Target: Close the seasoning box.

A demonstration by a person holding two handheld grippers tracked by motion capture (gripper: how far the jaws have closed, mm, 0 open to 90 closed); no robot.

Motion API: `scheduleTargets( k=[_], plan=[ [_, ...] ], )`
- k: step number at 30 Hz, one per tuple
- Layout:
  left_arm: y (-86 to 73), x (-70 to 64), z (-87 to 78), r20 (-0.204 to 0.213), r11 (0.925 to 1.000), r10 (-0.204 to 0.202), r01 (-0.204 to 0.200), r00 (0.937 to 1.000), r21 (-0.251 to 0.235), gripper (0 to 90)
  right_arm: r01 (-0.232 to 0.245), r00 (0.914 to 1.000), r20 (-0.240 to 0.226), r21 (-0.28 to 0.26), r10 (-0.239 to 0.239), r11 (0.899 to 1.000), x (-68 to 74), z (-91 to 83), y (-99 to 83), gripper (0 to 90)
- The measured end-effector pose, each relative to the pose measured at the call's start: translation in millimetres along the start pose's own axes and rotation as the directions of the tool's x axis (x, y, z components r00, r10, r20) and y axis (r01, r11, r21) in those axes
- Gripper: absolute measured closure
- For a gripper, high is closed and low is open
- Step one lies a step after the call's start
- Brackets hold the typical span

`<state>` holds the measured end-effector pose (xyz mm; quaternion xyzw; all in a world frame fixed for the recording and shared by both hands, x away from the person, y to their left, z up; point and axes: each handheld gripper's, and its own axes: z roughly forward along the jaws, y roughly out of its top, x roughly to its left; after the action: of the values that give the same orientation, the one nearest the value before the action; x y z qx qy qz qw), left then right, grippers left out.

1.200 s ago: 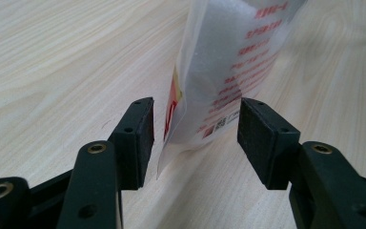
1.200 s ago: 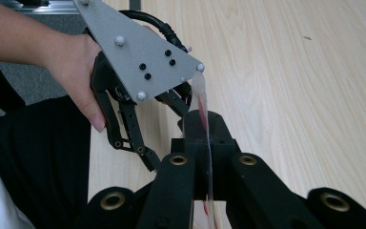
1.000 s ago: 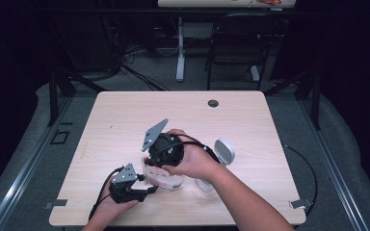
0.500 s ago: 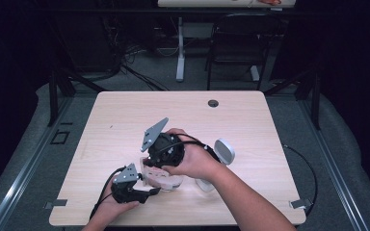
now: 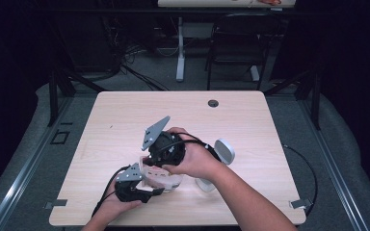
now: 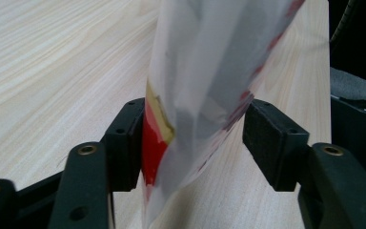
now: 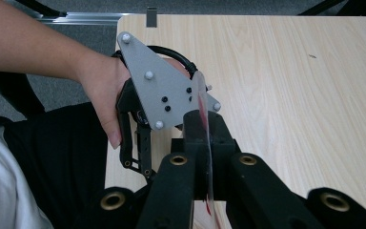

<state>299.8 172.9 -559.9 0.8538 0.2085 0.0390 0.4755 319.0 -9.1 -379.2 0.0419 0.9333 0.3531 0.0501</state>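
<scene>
A clear plastic bag (image 5: 166,179) with red and yellow markings is held between both grippers near the table's front edge. My right gripper (image 7: 205,138) is shut on the thin upper edge of the bag (image 7: 201,100). In the high view it (image 5: 149,162) comes down onto the bag from above. My left gripper (image 6: 193,138) is open, its jaws standing on either side of the bag (image 6: 205,71), whose red and yellow part lies against one pad. It (image 5: 155,191) points at the bag from the front left.
A white round object (image 5: 224,150) on a stand rests on the wooden table (image 5: 250,120), just right of the right forearm. A small dark hole (image 5: 213,103) sits near the table's far edge. Beyond the table are dark floor, cables and a chair.
</scene>
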Motion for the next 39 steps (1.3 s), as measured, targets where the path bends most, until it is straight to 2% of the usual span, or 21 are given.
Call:
scheduleTargets(
  k=[3, 7, 8, 9, 16, 21, 28, 39],
  plan=[
    [0.6, -0.6, -1.5, -0.005, 1.0000, 0.001, -0.001, 1.0000, 0.002, 45.4, 0.002, 1.0000, 0.000, -0.001, -0.002, 1.000, -0.4, -1.5, -0.6, 90.0],
    [2.4, -1.5, -3.3, -0.021, 0.9996, 0.027, -0.027, 0.9994, 0.009, 49.7, -0.002, 1.0000, 0.006, -0.008, 0.002, 1.000, -0.7, -4.1, -1.4, 90.0],
    [2.9, -1.1, -4.0, -0.027, 0.9989, 0.045, -0.044, 0.9986, 0.014, 50.3, -0.005, 1.0000, 0.004, -0.012, 0.005, 1.000, -0.8, -5.0, -1.9, 90.0],
    [2.9, -2.2, -3.7, -0.022, 0.9992, 0.038, -0.038, 0.9990, 0.014, 50.9, -0.006, 1.0000, 0.005, -0.016, 0.006, 1.000, -0.8, -5.4, -2.3, 90.0],
    [6.2, -4.3, -6.3, -0.007, 0.9973, 0.060, -0.060, 0.9982, 0.042, 55.3, -0.011, 0.9999, 0.005, -0.023, 0.011, 1.000, -2.0, -10.5, -6.8, 90.0],
    [9.1, -4.1, -11.5, 0.023, 0.9952, 0.063, -0.065, 0.9977, 0.074, 58.0, -0.023, 0.9997, -0.002, -0.032, 0.023, 0.999, -3.7, -15.2, -12.0, 90.0],
    [17.1, -1.5, -16.6, 0.029, 0.9905, 0.065, -0.068, 0.9975, 0.119, 61.1, -0.034, 0.9993, 0.014, -0.043, 0.035, 0.999, -4.8, -21.0, -17.8, 89.8],
    [32.1, 2.1, -24.8, 0.003, 0.9802, 0.093, -0.092, 0.9957, 0.176, 63.3, -0.048, 0.9979, 0.040, -0.057, 0.051, 0.997, -6.0, -30.1, -20.9, 89.4]
  ],
)
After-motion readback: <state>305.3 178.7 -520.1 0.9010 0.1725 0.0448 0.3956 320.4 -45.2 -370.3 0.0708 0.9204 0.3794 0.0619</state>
